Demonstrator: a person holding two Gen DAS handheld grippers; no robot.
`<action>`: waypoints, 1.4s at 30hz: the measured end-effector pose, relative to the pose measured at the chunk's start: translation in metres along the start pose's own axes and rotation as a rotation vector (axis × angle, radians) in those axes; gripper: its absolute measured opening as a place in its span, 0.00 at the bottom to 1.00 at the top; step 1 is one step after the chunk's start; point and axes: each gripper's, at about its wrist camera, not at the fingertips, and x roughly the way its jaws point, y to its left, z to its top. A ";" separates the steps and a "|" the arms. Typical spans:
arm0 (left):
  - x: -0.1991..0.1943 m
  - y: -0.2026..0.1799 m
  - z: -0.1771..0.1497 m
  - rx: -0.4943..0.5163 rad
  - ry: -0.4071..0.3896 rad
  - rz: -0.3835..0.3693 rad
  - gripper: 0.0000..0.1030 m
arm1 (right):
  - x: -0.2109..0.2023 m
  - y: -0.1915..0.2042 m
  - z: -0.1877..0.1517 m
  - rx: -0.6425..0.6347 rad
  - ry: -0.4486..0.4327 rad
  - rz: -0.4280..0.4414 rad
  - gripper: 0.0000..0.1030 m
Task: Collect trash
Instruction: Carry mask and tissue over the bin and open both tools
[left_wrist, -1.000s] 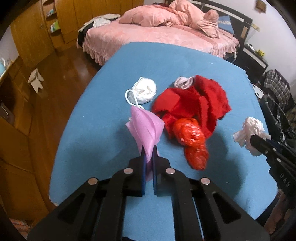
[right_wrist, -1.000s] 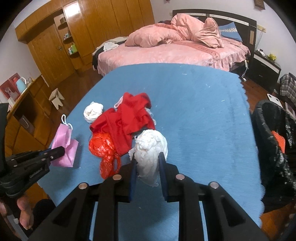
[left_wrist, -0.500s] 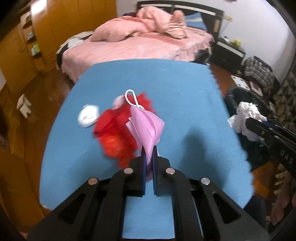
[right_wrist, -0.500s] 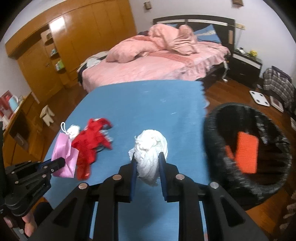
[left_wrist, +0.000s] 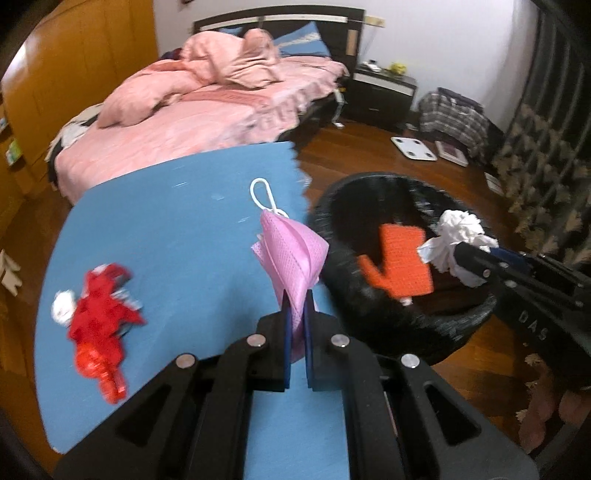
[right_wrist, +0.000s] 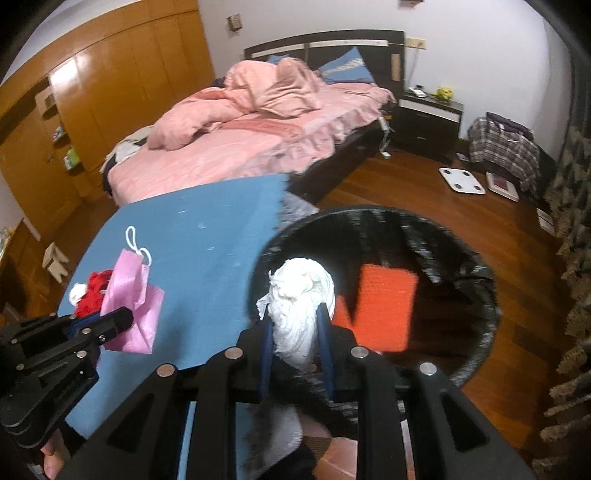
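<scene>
My left gripper is shut on a pink face mask with white ear loops, held above the blue table's right edge beside the bin. It also shows in the right wrist view. My right gripper is shut on a crumpled white tissue wad, held over the near rim of the black trash bin. In the left wrist view the wad hangs above the bin. An orange mesh piece lies inside the bin.
Red cloth and red plastic scraps and a small white wad lie on the blue table at the left. A pink bed stands behind. White scales lie on the wooden floor.
Both grippers have swung right from over the table toward the bin, each still holding its item. The tissue wad is now over the bin's opening.
</scene>
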 end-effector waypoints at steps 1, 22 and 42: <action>0.002 -0.007 0.002 0.004 0.001 -0.008 0.05 | 0.002 -0.009 0.001 0.009 0.003 -0.007 0.21; 0.120 -0.105 0.043 0.146 0.061 -0.132 0.33 | 0.081 -0.117 0.007 0.092 0.099 -0.075 0.29; 0.057 0.017 -0.002 0.046 0.039 0.055 0.56 | 0.029 -0.057 -0.033 0.124 0.044 -0.008 0.36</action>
